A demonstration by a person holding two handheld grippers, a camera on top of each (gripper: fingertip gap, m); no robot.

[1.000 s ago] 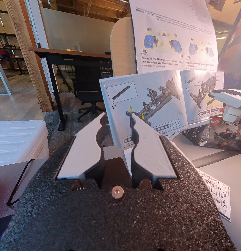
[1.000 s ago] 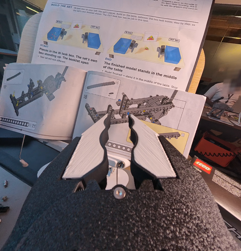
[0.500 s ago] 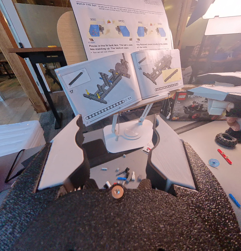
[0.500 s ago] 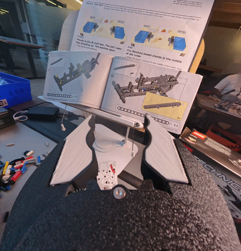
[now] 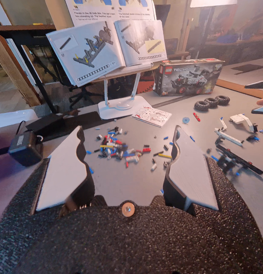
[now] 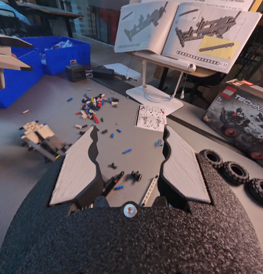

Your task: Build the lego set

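**Both tongs empty above the parts: risks at the pick**

Left wrist view. My left gripper [image 5: 128,130] hangs with its jaws wide apart and nothing between them. The loose pile of small pieces [image 5: 116,148] lies on the grey table [image 5: 128,180] straight ahead between the fingertips; the partly built chassis [image 5: 237,160] lies off to their right. The open instruction booklet [image 5: 107,49] stands on its stand beyond the pile. Closing into so dense a heap, I judge, could pinch several pieces or flick pins away.

Right wrist view. My right gripper [image 6: 130,127] is likewise spread and empty. A white beam [image 6: 150,189] and small black connectors [image 6: 136,175] lie low between its fingers; three tyres [image 6: 234,172] sit just right of the right finger. Both frames are blurred, so a hasty descent might nudge a tyre rolling.
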